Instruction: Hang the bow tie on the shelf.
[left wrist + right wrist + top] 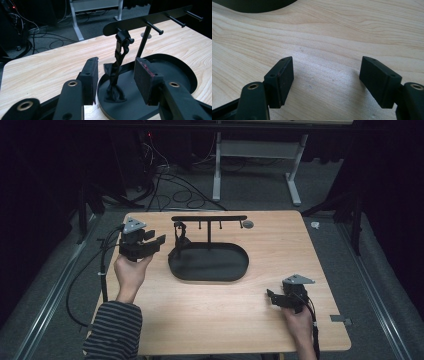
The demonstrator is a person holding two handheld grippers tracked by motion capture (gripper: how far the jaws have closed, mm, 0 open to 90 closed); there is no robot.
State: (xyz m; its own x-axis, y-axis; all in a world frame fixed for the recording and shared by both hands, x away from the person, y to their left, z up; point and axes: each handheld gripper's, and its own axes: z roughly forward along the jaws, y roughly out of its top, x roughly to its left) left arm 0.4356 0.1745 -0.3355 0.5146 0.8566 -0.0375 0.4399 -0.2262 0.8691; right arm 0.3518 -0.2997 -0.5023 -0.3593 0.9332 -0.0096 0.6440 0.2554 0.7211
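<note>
L hand-held gripper (115,77), jaws spread & off the black strap (117,67) hanging from the rack's (209,218) left peg near bench's (280,320) far-left edge, should back off straight w/o snagging; R hand-held gripper (325,82) spread, empty.

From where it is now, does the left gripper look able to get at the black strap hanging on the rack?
Probably yes: the left gripper is open, facing the strap, with nothing between.

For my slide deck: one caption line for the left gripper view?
Left tool, jaws open, faces a black strap hanging from a peg rack over its oval tray.
</note>
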